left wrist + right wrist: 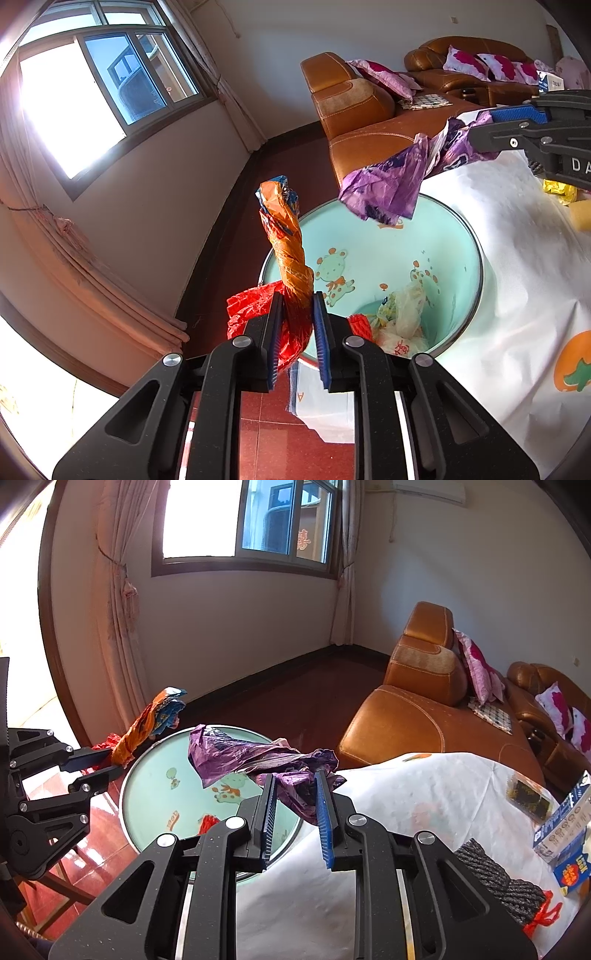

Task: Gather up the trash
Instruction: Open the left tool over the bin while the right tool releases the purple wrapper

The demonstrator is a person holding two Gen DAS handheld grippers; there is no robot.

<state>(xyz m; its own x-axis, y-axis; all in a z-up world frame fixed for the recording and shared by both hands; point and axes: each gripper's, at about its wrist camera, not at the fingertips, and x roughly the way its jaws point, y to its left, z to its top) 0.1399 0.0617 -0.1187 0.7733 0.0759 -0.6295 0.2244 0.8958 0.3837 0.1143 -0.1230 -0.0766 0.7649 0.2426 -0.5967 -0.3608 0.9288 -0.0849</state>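
Note:
My left gripper is shut on a twisted orange and red wrapper, which stands up above the jaws at the left rim of the mint-green bin. My right gripper is shut on a crumpled purple wrapper that hangs out over the open bin. The left wrist view shows the right gripper at the upper right with the purple wrapper. The right wrist view shows the left gripper at the left with the orange wrapper.
Plastic bags and scraps lie in the bin's bottom. A table under a white cloth carries a dark rope bundle, a blue and white box and a yellow sponge. A brown leather sofa stands behind.

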